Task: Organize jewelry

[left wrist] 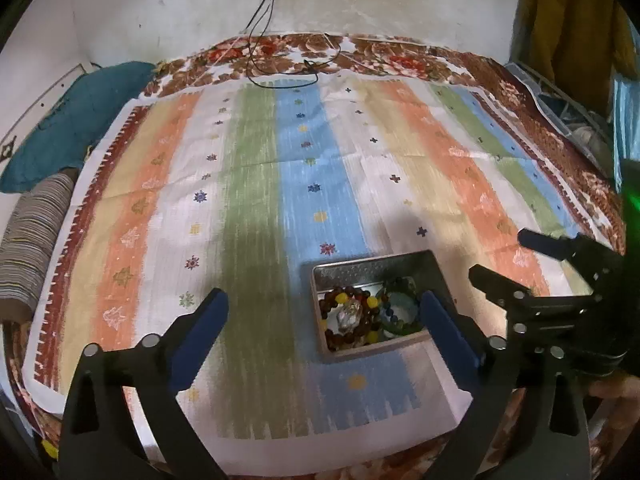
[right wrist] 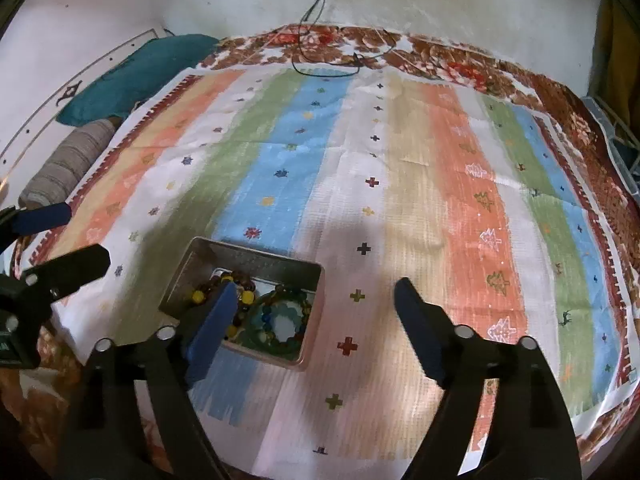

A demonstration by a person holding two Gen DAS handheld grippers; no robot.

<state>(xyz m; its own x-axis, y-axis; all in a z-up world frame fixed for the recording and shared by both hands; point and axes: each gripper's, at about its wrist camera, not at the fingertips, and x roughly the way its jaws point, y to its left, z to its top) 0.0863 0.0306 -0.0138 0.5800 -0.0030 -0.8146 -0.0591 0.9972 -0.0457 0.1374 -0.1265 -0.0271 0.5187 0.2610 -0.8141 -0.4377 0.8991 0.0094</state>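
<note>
A rectangular metal box point(left wrist: 348, 269) sits on the striped cloth, near the front. It holds a brown and yellow bead bracelet point(left wrist: 340, 300), a clear crystal piece point(left wrist: 351, 316) and a green and blue bead bracelet point(left wrist: 400, 312). The box point(right wrist: 256, 258) and the beads point(right wrist: 280, 316) also show in the right wrist view. My left gripper point(left wrist: 322, 318) is open and empty, its right finger at the box's right side. My right gripper point(right wrist: 316, 304) is open and empty, its left finger over the box. The right gripper point(left wrist: 508, 256) shows to the right of the box in the left wrist view.
The striped cloth point(left wrist: 256, 184) covers a floral bedsheet point(left wrist: 360, 52). A teal pillow point(left wrist: 76, 120) and a striped roll point(left wrist: 28, 248) lie at the left. A black cable point(left wrist: 280, 76) trails from the wall onto the far edge. A wire rack point(left wrist: 568, 112) stands at the right.
</note>
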